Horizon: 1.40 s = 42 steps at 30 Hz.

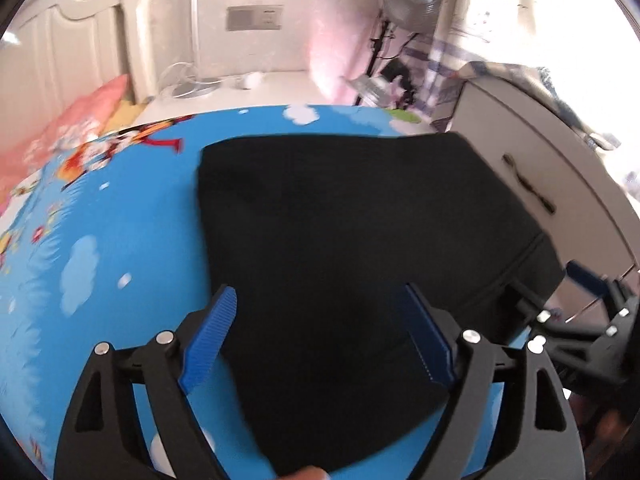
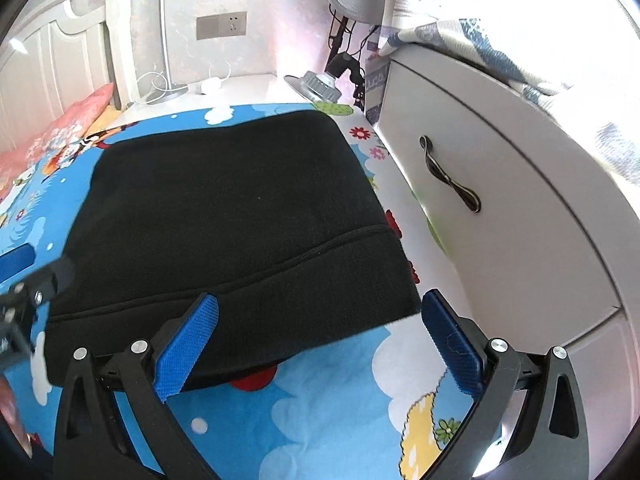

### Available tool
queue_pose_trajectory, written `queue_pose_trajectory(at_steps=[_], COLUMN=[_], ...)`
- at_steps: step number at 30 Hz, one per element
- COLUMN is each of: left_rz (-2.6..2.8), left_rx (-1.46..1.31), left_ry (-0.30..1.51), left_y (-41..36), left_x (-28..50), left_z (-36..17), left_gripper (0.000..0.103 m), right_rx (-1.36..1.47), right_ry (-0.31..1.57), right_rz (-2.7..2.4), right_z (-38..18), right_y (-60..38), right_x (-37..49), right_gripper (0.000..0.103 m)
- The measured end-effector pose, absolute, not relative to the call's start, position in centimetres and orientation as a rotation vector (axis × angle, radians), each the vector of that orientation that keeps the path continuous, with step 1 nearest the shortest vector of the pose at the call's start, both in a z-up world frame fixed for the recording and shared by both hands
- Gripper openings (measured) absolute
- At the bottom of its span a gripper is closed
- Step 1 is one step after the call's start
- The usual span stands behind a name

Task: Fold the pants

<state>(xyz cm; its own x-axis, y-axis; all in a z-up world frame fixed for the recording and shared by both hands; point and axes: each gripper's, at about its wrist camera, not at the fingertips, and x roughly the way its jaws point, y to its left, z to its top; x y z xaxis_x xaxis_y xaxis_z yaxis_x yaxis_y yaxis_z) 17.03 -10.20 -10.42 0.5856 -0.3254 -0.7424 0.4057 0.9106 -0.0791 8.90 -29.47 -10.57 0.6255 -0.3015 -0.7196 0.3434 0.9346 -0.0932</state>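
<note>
The black pants (image 2: 240, 216) are spread on the cartoon bedsheet (image 2: 320, 400) beside the white drawer (image 2: 500, 200). Both left gripper (image 1: 320, 336) and right gripper (image 2: 320, 336) are held wide, empty. Soft, limp cloth is judged; the hemmed edge, seemingly the waistband, should be pinched.

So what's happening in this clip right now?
A person is folding black pants on a bed covered with a cartoon-print sheet, one hand-held gripper in each hand. The pants lie flat as a compact, roughly rectangular bundle beside a white drawer cabinet. The left hand-held gripper and the right hand-held gripper both hover at the near edge with jaws wide open, gripping nothing.
</note>
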Motion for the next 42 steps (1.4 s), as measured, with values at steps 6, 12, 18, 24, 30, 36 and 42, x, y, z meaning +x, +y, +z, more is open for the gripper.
queue_pose_trajectory(at_steps=[6,12,18,24,30,36,42], left_rz=[-0.479,-0.519,-0.478,-0.471,-0.473,-0.473,-0.489], left_rx=[0.094,0.035,0.06,0.069,0.072,0.07,0.071], left_ry=[0.796,0.736,0.708,0.711,0.72,0.722,0.724], left_y=[-9.9,-9.9,-10.0,-10.0,-10.1,-10.2,-10.3], left_x=[13.4,12.1,12.0,11.8,11.9,11.9,11.7], left_z=[-8.1,-5.8,-5.2,-5.3,-5.6,-5.6,-5.7], left_gripper=[0.101,0.101,0.101,0.101,0.101,0.101,0.101], right_rx=[0.094,0.104,0.078,0.106,0.115,0.118,0.119], right_ry=[0.784,0.755,0.746,0.758,0.764,0.764,0.765], right_rz=[-0.367,-0.351,-0.361,-0.344,-0.338,-0.339,-0.339], right_z=[-8.7,-7.7,-7.5,-7.7,-7.9,-7.9,-7.9], right_y=[-29.2,-28.8,-28.4,-28.7,-28.8,-28.9,-28.8], right_x=[7.0,6.4,6.4,6.4,6.4,6.4,6.3], right_gripper=[0.097,0.097,0.097,0.097,0.097,0.097,0.097])
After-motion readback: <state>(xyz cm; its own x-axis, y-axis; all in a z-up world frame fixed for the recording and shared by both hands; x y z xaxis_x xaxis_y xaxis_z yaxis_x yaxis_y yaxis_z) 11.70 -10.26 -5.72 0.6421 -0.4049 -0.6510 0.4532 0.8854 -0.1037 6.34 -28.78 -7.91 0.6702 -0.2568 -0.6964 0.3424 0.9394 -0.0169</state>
